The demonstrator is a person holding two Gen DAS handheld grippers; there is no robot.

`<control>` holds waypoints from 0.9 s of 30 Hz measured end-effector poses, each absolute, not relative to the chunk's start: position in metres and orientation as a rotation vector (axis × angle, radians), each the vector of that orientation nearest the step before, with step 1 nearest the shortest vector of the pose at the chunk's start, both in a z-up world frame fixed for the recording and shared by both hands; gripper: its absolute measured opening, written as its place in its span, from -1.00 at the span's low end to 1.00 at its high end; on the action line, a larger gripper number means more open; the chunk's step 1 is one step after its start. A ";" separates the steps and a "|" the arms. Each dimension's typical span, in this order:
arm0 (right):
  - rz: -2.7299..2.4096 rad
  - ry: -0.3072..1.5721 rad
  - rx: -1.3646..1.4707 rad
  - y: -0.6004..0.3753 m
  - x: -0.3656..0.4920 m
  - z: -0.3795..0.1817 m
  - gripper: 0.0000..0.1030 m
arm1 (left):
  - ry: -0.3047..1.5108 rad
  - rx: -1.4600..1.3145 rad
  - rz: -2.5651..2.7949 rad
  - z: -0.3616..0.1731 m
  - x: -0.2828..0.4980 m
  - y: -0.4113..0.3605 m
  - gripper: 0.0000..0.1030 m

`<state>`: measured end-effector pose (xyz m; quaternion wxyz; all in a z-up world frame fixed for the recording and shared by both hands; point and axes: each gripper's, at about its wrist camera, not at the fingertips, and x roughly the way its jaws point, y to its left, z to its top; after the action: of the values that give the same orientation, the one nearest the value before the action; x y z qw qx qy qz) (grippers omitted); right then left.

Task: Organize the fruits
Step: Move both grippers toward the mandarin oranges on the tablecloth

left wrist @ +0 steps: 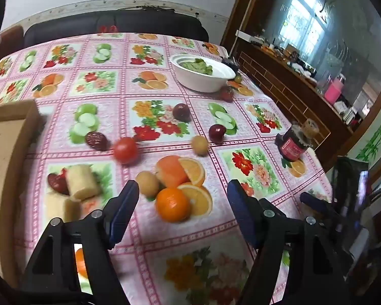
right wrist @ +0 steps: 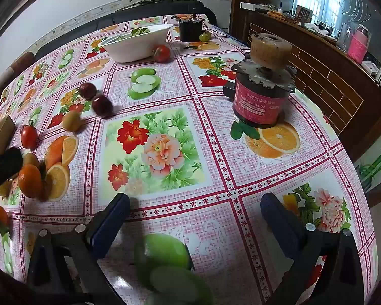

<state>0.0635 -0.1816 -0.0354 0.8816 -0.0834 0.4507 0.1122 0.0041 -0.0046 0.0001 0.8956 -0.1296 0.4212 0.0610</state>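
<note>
1. Left hand-held gripper [left wrist: 183, 193] gapes wide over the worktop [left wrist: 144, 231], holding nothing; right hand-held gripper [right wrist: 194, 204] likewise.
2. An orange [left wrist: 172, 204] lies just ahead between the left fingers.
3. Beyond: tomato [left wrist: 125, 150], plums [left wrist: 217, 133].
4. Farthest, a white bowl [left wrist: 200, 78].

1. Ahead of your left gripper [left wrist: 183, 190], the orange [left wrist: 172, 204] and a small yellow-brown fruit [left wrist: 147, 183] crowd 12 o'clock.
2. A cardboard box [left wrist: 7, 157] walls off 9 o'clock.
3. Your right gripper [right wrist: 194, 203] faces bare tablecloth [right wrist: 216, 172]; the red-labelled motor [right wrist: 263, 99] stands at 1 o'clock.
</note>
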 end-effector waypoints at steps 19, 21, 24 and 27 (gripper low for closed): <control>0.419 0.864 -0.001 -0.179 0.033 0.005 0.84 | 0.833 -0.319 0.251 0.036 -0.109 0.025 0.39; 0.514 0.918 0.013 -0.166 0.023 0.011 0.84 | 0.833 -0.307 0.267 0.038 -0.118 0.027 0.39; 0.514 0.936 -0.118 -0.139 0.006 0.016 0.84 | 0.834 -0.313 0.279 0.040 -0.128 0.035 0.39; 0.460 0.862 -0.223 -0.123 -0.014 0.028 0.84 | 0.832 -0.304 0.301 0.040 -0.137 0.040 0.39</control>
<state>-0.0142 -0.1227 0.0278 0.8771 -0.1067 0.4131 0.2207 -0.1373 0.0398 0.0404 0.8926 -0.1465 0.4009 0.1453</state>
